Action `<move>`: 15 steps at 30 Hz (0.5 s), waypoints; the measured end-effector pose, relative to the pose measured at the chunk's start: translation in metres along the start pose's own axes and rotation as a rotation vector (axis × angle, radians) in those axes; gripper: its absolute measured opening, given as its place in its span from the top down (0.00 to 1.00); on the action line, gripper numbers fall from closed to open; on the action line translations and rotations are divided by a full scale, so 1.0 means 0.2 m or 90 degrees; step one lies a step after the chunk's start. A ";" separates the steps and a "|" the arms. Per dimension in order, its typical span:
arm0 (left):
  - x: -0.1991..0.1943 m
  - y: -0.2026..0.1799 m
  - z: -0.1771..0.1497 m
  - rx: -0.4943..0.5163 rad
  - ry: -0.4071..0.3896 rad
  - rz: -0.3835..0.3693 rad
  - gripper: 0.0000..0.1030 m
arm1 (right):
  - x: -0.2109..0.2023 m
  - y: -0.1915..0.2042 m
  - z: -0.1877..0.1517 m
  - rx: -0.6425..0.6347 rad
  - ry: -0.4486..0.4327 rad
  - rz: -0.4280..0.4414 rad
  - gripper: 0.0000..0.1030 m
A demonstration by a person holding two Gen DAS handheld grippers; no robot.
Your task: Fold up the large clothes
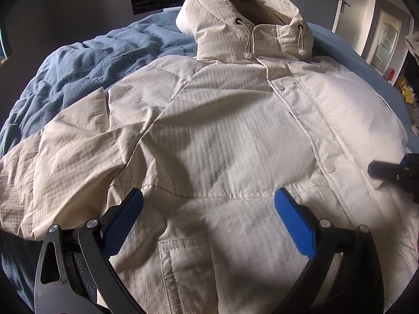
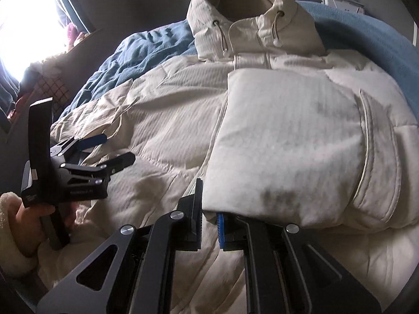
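A cream hooded jacket [image 1: 222, 136] lay front-up across a blue blanket [image 1: 86, 62] on the bed, its hood [image 1: 235, 13] at the far end and its hem nearest the cameras. The left gripper [image 1: 209, 201] hung over the lower front of the jacket with its blue-padded fingers [image 1: 296, 222] spread wide and nothing between them (the pads stood apart over bare fabric near a chest pocket seam). In the right wrist view, the jacket's right side had been folded inward, so a sleeve panel [image 2: 288, 141] lay flat over the front, its cuff end at the near edge. The right gripper [image 2: 209, 217] was clenched there, its jaws drawn close together on the near edge of that folded sleeve, the fabric's edge sitting right at the pads. The left sleeve [image 1: 65, 162] was spread out to the left, over the blanket. A hand [image 2: 28, 222] in a fluffy pale sleeve [image 2: 10, 209] held the left tool at the left edge of the right wrist view. A bright window [image 2: 28, 18] showed at far left.
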State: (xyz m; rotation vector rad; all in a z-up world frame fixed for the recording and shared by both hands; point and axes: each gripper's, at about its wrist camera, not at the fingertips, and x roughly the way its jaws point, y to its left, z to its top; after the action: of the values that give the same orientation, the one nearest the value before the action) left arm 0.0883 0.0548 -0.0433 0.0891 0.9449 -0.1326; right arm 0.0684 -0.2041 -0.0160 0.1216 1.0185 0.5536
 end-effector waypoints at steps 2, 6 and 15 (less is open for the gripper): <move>0.00 0.00 0.00 0.003 -0.001 -0.002 0.06 | 0.00 -0.01 -0.01 0.005 0.008 0.008 0.93; 0.00 -0.01 0.00 0.009 0.000 -0.005 0.06 | -0.05 0.00 -0.03 -0.008 0.002 -0.017 0.90; -0.10 -0.13 0.02 0.066 -0.051 -0.013 0.06 | -0.39 -0.11 -0.08 0.002 -0.069 -0.065 0.54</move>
State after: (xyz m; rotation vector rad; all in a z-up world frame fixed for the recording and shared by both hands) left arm 0.0766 0.0295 -0.0255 0.1682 0.8596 -0.2021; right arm 0.0330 -0.2632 0.0278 0.1012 0.9143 0.4475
